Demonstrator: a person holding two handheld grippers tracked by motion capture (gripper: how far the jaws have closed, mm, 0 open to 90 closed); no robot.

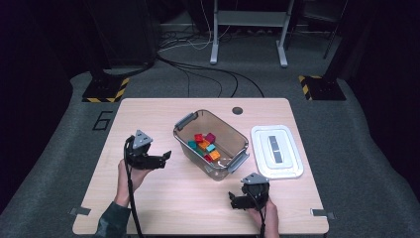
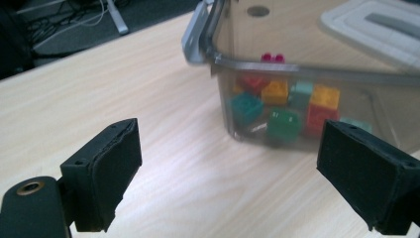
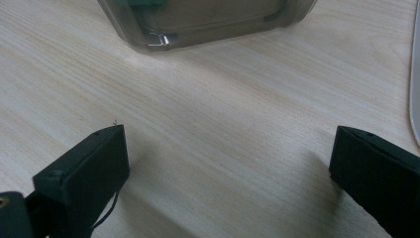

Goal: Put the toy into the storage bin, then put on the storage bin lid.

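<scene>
A clear plastic bin (image 1: 234, 140) with grey latches sits in the middle of the table and holds several coloured toy bricks (image 1: 204, 146). My left gripper (image 1: 166, 157) hovers just left of the bin, jaws wide apart and empty; in its own view the left gripper (image 2: 230, 168) faces the bin (image 2: 237, 67) and the bricks (image 2: 283, 124) through the wall. My right gripper (image 1: 233, 198) rests low near the table's front edge, below the bin. In its own view the right gripper (image 3: 228, 173) is open over bare wood, with the bin's bottom corner (image 3: 163, 37) ahead.
The bin's white lid (image 1: 276, 151) lies flat to the right of the bin, close to the table's right edge. A round cable hole (image 1: 237, 110) sits at the back of the table (image 1: 163, 198). Beyond the table, cables and stand feet lie on the floor.
</scene>
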